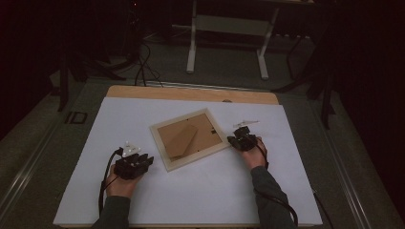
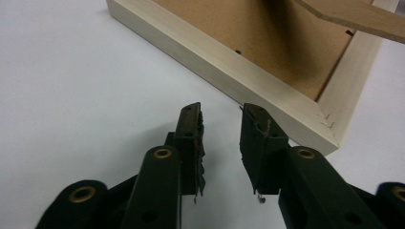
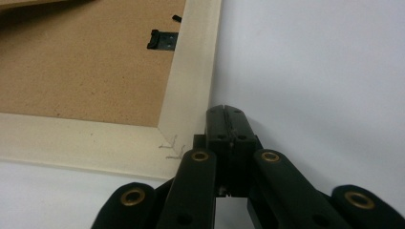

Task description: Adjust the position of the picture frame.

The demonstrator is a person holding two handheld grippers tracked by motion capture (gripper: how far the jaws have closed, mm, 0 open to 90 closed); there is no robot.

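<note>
The picture frame [image 1: 188, 139] lies face down mid-bench [image 1: 143, 200], turned askew, its long axis slanting, with bare white surface around it. The left hand-held gripper [image 2: 222, 126] stands narrowly open just beside one corner; the right hand-held gripper [image 3: 225, 114], jaws closed on nothing, touches the opposite corner.

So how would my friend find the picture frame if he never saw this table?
Look at the big white sheet covering the table. Near its middle, between the left claw and the right claw, lies the picture frame, face down and turned at an angle. It is the only pale wooden rectangle there, with a brown board back and a brown stand flap on it.
</note>
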